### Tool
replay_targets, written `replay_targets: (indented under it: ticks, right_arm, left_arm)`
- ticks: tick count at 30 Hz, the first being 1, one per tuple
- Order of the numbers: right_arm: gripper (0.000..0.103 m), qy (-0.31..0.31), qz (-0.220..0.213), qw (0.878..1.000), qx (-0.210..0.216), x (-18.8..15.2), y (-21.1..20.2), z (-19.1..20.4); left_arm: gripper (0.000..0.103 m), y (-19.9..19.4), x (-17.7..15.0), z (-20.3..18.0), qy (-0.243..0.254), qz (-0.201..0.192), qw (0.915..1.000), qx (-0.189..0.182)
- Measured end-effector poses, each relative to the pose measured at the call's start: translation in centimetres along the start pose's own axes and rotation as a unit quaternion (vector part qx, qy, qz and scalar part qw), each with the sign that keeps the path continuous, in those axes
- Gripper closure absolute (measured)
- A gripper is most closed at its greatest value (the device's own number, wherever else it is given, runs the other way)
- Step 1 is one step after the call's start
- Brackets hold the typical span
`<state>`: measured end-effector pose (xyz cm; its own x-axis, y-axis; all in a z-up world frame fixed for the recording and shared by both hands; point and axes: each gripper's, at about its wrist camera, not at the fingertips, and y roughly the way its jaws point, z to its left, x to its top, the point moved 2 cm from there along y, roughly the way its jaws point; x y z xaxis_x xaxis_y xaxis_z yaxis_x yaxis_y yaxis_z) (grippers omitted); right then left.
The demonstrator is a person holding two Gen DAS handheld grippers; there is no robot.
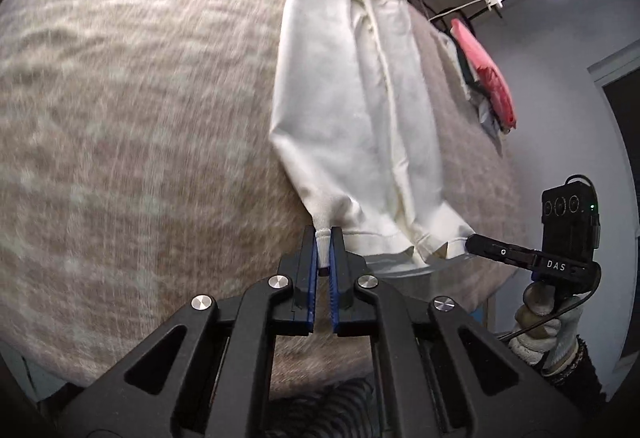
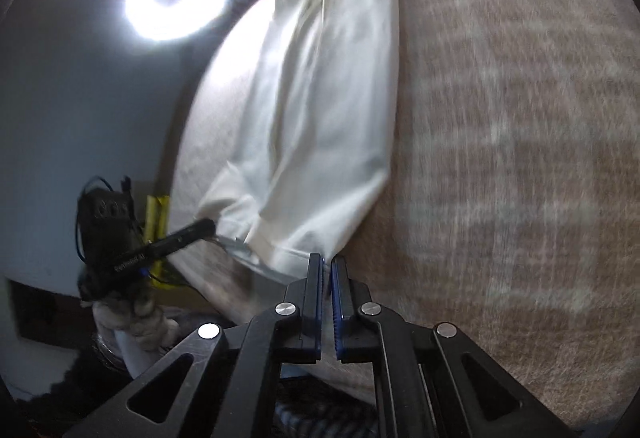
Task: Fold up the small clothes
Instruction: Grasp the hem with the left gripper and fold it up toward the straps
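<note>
Left hand-held gripper (image 1: 324, 238) clamps cuff | right hand-held gripper (image 2: 326, 263) clamps hem | cream trousers (image 1: 340, 110) lengthwise, creased

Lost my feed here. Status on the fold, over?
Left gripper and right gripper both shut on white garment hem corners. Garment flat on beige blanket. Nothing in the way.

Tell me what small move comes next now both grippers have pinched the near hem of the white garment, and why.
Probably lift both corners together and carry them toward the far end. The left gripper and right gripper are each shut on a near-hem corner of the white garment, which lies lengthwise on the beige cloth.
</note>
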<state>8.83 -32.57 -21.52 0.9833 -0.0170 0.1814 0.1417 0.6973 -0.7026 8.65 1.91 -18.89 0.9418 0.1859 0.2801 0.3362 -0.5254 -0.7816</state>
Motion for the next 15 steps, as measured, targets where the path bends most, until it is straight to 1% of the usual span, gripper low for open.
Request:
replay_targets:
  ticks: [1, 4, 10, 12, 15]
  right_arm:
    - [0.102, 0.006, -0.006, 1.000, 0.007, 0.6, -0.3, 0.0]
    - [0.102, 0.010, -0.020, 1.000, 0.013, 2.0, -1.3, 0.1]
    - [0.102, 0.007, -0.055, 0.998, 0.000, 6.2, -2.6, 0.8]
    - [0.102, 0.012, -0.065, 0.998, -0.010, 7.7, -1.7, 1.5]
    - [0.102, 0.029, -0.075, 0.997, -0.008, 9.6, -1.6, 0.6]
  left_arm:
    - [0.100, -0.1, 0.4, -0.1, 0.000, -0.003, 1.0000, -0.002]
    - [0.100, -0.5, 2.4, -0.7, -0.005, -0.016, 0.9998, -0.006]
    - [0.100, -0.5, 7.2, -2.0, -0.004, -0.044, 0.9990, -0.005]
    - [0.100, 0.0, 9.1, -2.3, -0.003, -0.049, 0.9988, 0.001]
    - [0.100, 1.0, 10.7, -2.2, -0.005, -0.050, 0.9987, 0.007]
